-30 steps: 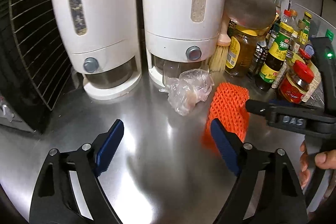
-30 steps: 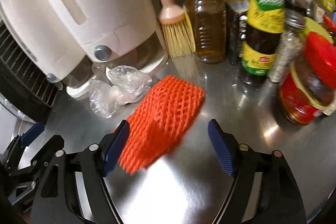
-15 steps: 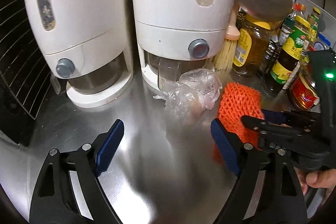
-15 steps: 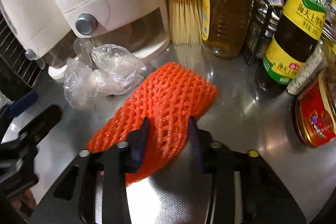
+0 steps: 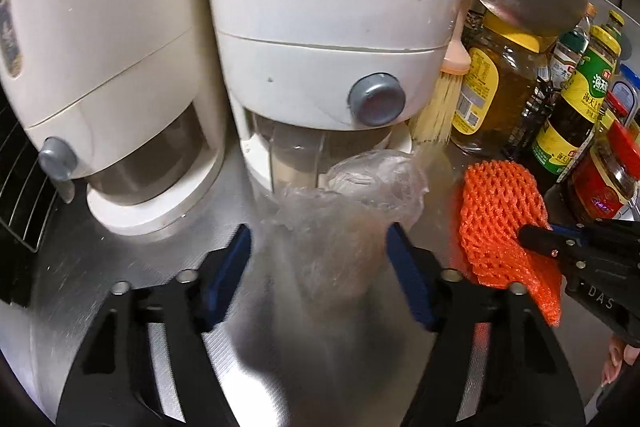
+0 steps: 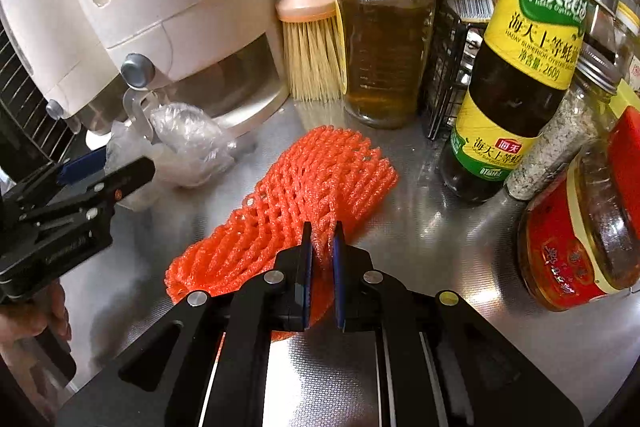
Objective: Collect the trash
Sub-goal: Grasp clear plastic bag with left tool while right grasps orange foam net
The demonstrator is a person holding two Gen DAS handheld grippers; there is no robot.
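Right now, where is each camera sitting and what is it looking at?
Left wrist: sits on the left gripper, looking over the counter at the clear plastic bag between its open fingers, under the white dispenser; its black frame shows.
Right wrist: sits on the right gripper, looking at the orange foam net it pinches, with bottles behind.
Shared: bag, net, brush, and each other's gripper.
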